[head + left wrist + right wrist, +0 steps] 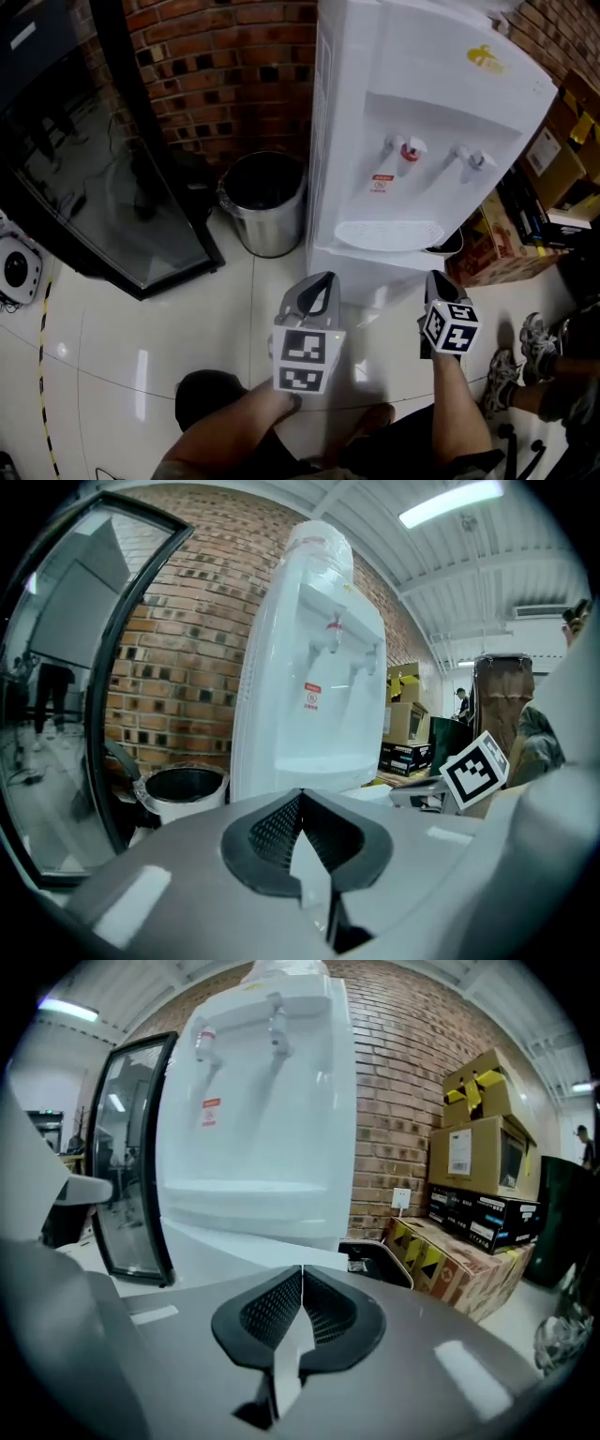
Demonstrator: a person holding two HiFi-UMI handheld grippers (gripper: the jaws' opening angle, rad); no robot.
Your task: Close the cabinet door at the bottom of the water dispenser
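The white water dispenser [422, 112] stands against the brick wall, with two taps and a drip tray. From above, its bottom cabinet is mostly hidden. In the right gripper view, a white panel [244, 1255] slants out under the drip tray; I cannot tell whether it is the door standing ajar. My left gripper [322, 278] is shut and empty, close in front of the dispenser's lower left corner. My right gripper [437, 277] is also shut with nothing between its pads, in front of the lower right corner. Both point at the dispenser [319, 686] [262, 1129]. The right gripper's marker cube [478, 771] shows in the left gripper view.
A steel trash can [265, 202] stands left of the dispenser. Further left a black-framed glass door [103, 187] leans out over the floor. Cardboard boxes [478, 1147] are stacked to the right, with a black bin [389, 1260] beside the dispenser's base. A person's shoes [534, 337] are at right.
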